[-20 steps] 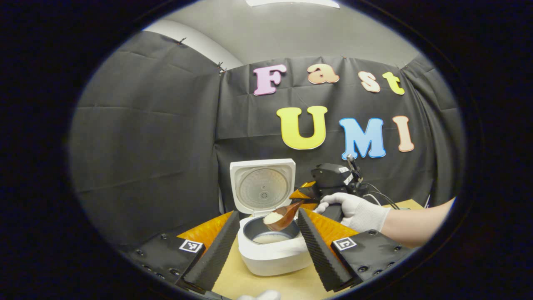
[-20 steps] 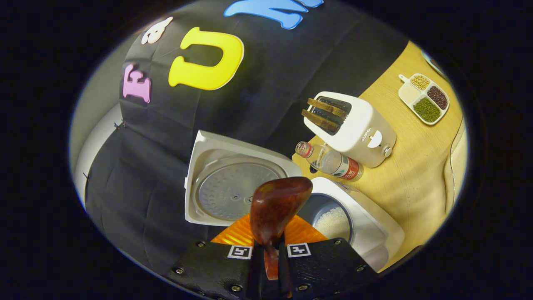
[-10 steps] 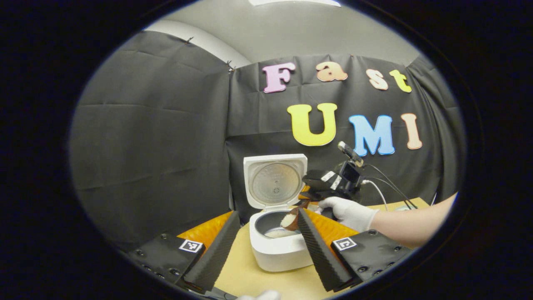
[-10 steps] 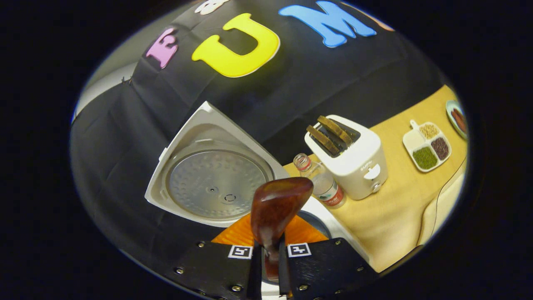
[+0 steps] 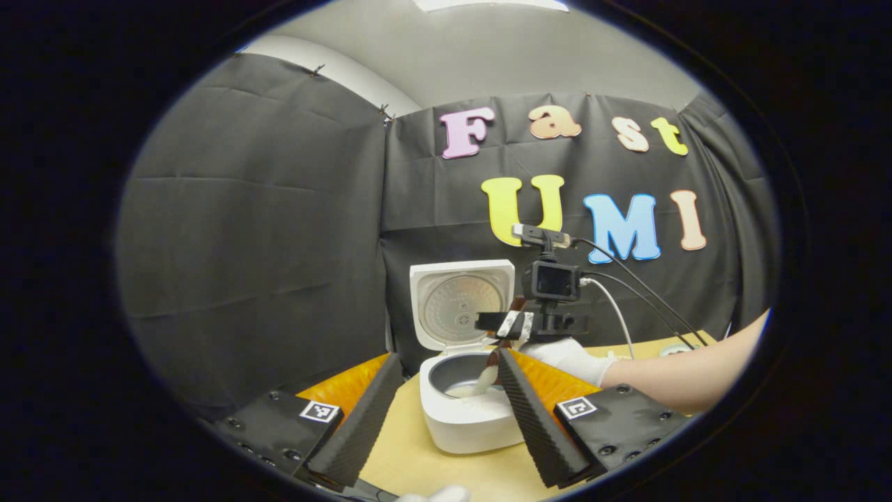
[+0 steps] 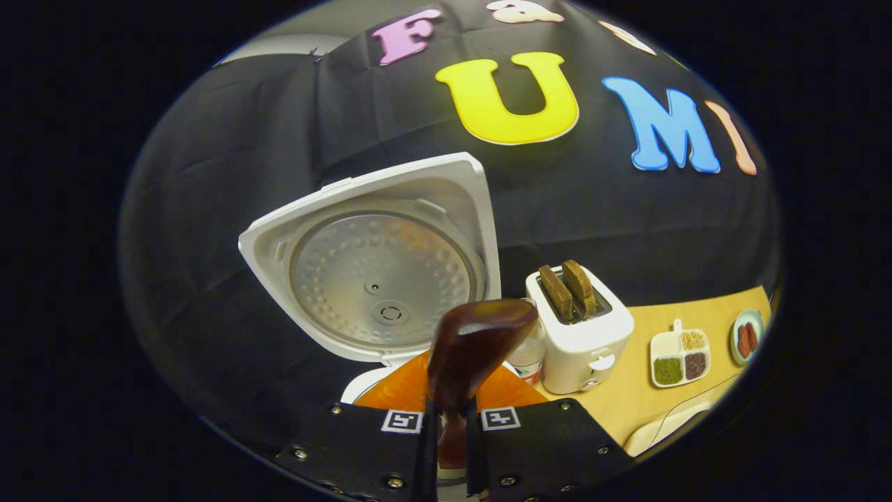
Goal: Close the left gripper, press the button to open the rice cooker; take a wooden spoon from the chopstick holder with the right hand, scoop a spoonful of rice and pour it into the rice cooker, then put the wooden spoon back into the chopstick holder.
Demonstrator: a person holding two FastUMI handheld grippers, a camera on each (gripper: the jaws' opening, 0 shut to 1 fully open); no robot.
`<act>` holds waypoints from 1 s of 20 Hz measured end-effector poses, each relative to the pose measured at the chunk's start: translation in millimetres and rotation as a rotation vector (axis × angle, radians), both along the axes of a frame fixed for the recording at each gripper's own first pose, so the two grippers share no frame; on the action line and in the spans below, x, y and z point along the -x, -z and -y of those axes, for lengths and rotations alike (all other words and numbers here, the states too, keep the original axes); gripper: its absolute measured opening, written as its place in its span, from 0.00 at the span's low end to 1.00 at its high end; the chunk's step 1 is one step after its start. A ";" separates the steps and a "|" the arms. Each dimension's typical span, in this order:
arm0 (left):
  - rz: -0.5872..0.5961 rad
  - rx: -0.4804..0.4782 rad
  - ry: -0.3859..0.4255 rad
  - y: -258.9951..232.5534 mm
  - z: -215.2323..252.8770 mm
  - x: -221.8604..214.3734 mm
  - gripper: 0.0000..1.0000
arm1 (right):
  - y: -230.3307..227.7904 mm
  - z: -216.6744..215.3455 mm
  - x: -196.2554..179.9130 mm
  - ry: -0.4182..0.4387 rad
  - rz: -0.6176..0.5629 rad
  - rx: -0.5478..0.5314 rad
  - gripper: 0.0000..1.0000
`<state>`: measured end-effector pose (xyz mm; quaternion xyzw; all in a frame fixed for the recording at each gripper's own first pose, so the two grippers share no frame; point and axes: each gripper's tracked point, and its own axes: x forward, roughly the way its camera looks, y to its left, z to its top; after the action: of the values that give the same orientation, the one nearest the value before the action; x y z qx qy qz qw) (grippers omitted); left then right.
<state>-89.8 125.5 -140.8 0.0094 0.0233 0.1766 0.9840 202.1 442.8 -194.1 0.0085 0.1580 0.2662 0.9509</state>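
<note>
Left gripper view gives us the rice cooker (image 5: 468,411) with lid up, so opening is done. Our right hand-held gripper (image 6: 451,425) clamps the wooden spoon (image 6: 474,341), tipping rice (image 5: 483,380) into the pot. Returning the spoon remains. Our left hand-held gripper (image 5: 446,411) stands spread.

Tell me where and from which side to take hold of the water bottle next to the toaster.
Grip the water bottle around its body just below the cap, coming from above: it stands upright, wedged between the toaster and the rice cooker, so its sides are crowded. The spoon hides most of it, so this is tentative.
</note>
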 end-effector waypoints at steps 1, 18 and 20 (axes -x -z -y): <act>0.000 -0.002 0.001 0.5 0.6 1.4 0.99 | -2.5 -1.8 1.6 -0.014 0.037 0.037 0.16; -0.006 -0.015 0.010 0.7 6.1 9.2 0.99 | -23.5 -28.1 29.8 -0.222 0.464 0.382 0.16; -0.009 0.001 0.011 2.1 6.0 8.7 0.95 | -21.5 -28.3 34.2 -0.231 0.392 0.328 0.16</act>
<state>-98.5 119.5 -142.9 0.0096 0.0276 0.1711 0.9848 167.9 471.0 -172.7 -0.2152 0.0121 0.3400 0.9154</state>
